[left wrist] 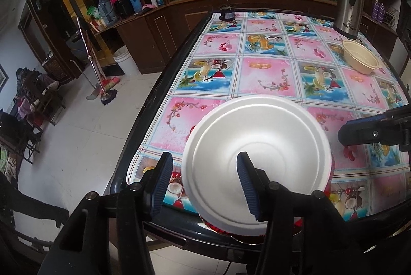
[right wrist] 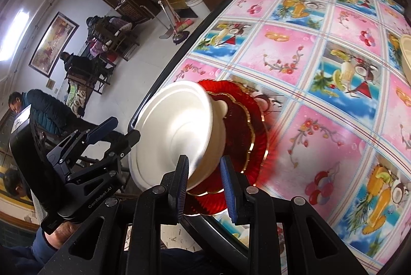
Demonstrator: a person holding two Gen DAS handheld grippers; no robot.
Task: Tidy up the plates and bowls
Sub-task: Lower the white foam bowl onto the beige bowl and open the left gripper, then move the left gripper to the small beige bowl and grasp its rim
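A white foam bowl (left wrist: 257, 146) (right wrist: 179, 131) sits in a stack of red glass plates with gold rims (right wrist: 253, 126) (left wrist: 333, 167) at the near left corner of the table. My left gripper (left wrist: 205, 169) (right wrist: 124, 128) is open: one finger hangs outside the bowl's left rim, the other over its inside, and neither touches it. My right gripper (right wrist: 206, 181) (left wrist: 344, 133) straddles the bowl's wall on the opposite side, open, with a gap at the pads. A beige bowl (left wrist: 361, 57) (right wrist: 406, 56) stands alone at the far right.
The table (left wrist: 267, 74) wears a pink and blue patterned cloth and has a dark raised edge. A steel thermos (left wrist: 349, 2) and a small dark jar (left wrist: 226, 12) stand at the far end. A broom and mop (left wrist: 102, 84) lean by the cabinets. People sit at the left (right wrist: 41, 108).
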